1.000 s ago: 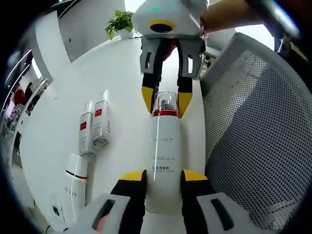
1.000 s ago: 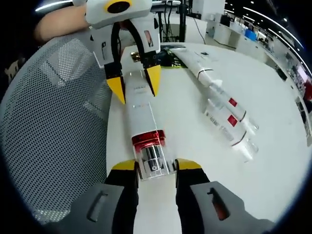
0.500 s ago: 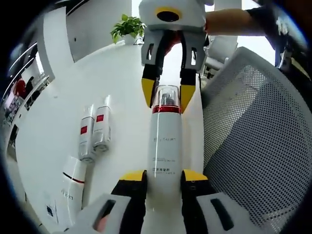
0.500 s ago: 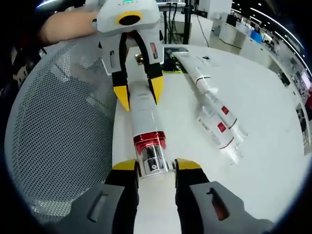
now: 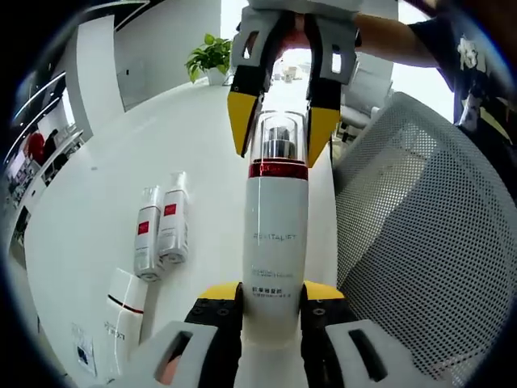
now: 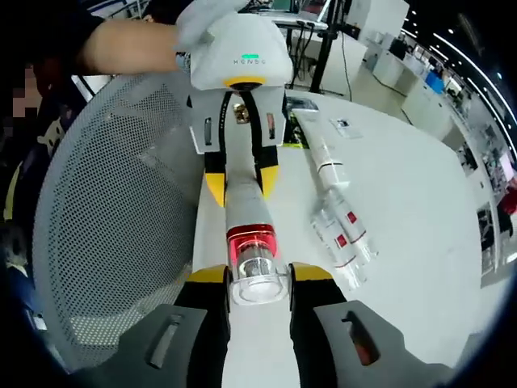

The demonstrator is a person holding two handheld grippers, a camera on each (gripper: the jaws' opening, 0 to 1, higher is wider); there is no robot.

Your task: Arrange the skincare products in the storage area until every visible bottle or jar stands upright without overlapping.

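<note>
A tall white bottle [image 5: 275, 234] with a red band and a clear cap is held off the white table [image 5: 89, 178] between both grippers. My left gripper [image 5: 272, 293] is shut on its base end. My right gripper [image 5: 277, 133] comes in from above, its yellow tips closed on the clear cap. In the right gripper view the cap [image 6: 258, 279] sits between the right gripper [image 6: 258, 275] jaws, and the left gripper [image 6: 241, 186] grips the far end of the bottle [image 6: 246, 214]. Two small red-labelled bottles [image 5: 161, 234] and a white tube [image 5: 125, 311] lie flat on the table.
A grey mesh chair back [image 5: 412, 242] stands close against the table edge beside the held bottle. A potted plant [image 5: 212, 55] stands at the table's far end. The small bottles [image 6: 343, 238] and the tube [image 6: 327, 158] lie on the open tabletop. A person's arm holds each gripper.
The white bottle has been raised from lying on the table, its cap end tipping upward, with both grippers still closed on it. The lying bottles have not moved.
</note>
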